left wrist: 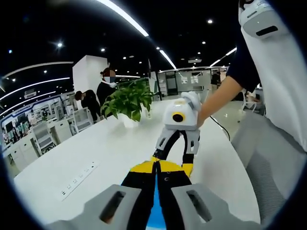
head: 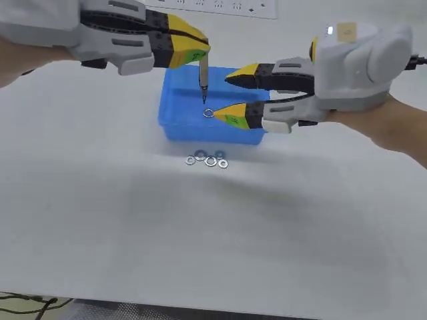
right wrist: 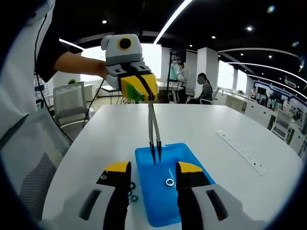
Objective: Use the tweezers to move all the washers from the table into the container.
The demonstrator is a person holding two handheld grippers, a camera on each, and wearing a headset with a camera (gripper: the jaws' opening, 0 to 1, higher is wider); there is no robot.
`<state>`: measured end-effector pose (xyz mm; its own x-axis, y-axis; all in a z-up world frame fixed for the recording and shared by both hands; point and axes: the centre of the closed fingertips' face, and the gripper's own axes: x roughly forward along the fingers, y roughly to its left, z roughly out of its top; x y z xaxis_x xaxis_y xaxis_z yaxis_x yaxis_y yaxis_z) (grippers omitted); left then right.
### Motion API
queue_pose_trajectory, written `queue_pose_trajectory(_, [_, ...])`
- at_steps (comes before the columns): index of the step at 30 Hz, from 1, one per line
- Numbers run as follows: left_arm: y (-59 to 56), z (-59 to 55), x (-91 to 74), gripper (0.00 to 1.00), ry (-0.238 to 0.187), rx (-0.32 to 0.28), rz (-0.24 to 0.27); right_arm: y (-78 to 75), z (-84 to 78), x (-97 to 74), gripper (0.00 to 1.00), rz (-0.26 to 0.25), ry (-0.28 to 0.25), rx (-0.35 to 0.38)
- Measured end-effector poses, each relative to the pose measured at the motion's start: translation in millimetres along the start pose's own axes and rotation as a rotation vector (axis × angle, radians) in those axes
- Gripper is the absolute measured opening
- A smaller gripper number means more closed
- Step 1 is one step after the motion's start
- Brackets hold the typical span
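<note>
Upright tweezers [head: 203, 83] clenched in left tongs [head: 199, 50], tips above blue container [head: 177, 113] holding one washer [head: 209, 113]; right tongs [head: 221, 95] released, jaws apart over container; four washers [head: 207, 159] on table [head: 200, 227] just in front.

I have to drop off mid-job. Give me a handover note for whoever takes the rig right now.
Left gripper: shut on the tweezers, whose tips hang over the blue container, apparently empty.
Right gripper: open, empty, over the container's right side.
Done: one washer lies in the container.
Left: about five loose washers clustered on the table just in front of the container; tweezer each in.
</note>
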<state>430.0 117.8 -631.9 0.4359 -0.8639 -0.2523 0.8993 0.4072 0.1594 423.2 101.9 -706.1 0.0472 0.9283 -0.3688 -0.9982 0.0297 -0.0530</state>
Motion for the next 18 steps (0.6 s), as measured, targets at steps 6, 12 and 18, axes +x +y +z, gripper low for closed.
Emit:
queue_pose_trajectory(6, [6.6,-2.7,1.9,0.04,-0.016,-0.018,0.036,12.2,8.0,-11.6,0.52,-0.038,-0.031,0.001])
queue_pose_trajectory(12, [12.6,0.9,6.3,0.04,-0.025,-0.029,0.048,25.4,14.4,-23.6,0.70,-0.080,-0.063,0.011])
queue_pose_trajectory(18, [-36.3,10.6,-27.0,0.04,-0.025,-0.041,0.046,32.8,-11.1,-35.3,1.00,-0.173,0.041,0.053])
